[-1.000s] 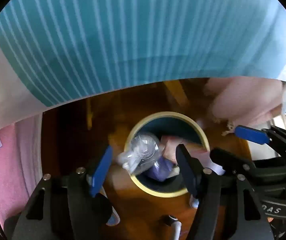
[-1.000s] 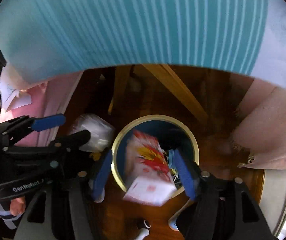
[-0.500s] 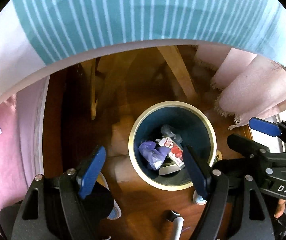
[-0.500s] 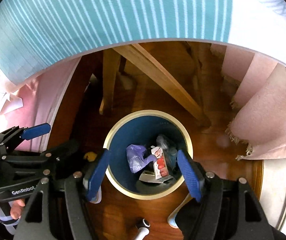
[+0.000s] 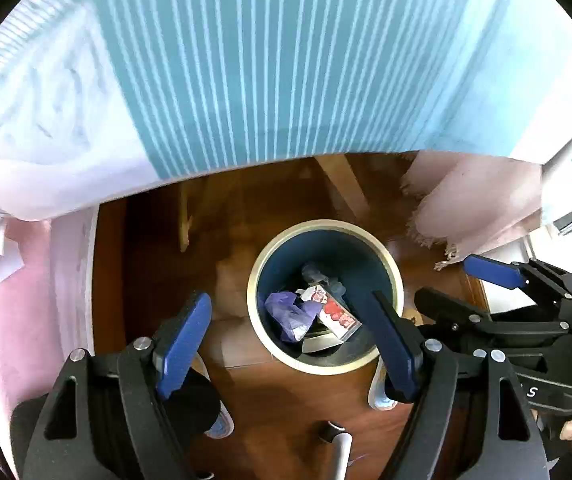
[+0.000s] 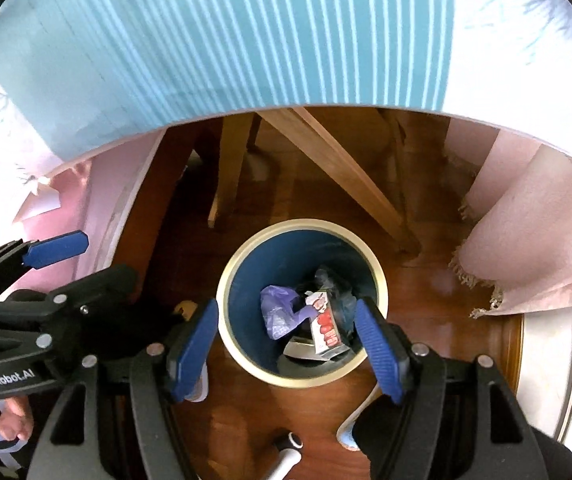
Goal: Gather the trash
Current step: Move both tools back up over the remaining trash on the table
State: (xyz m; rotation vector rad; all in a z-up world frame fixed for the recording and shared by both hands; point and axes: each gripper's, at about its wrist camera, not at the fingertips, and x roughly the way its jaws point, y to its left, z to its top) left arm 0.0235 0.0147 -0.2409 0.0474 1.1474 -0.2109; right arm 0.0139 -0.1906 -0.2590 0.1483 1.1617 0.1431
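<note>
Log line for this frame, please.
left tool: open, empty | right tool: open, empty | bin: holds red carton, purple bag

The bin (image 5: 391,272) is dark blue inside with a cream rim. In it lie a purple bag (image 5: 288,314) and a red-and-white carton (image 5: 336,314). The cloth (image 5: 286,60) has teal and white stripes; the floor (image 5: 278,396) is brown wood.

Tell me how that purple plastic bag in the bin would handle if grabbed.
The purple bag looks crumpled and thin, so probably floppy and light. It lies loose beside the red-and-white carton in the bin, so it likely lifts free, sagging.
</note>
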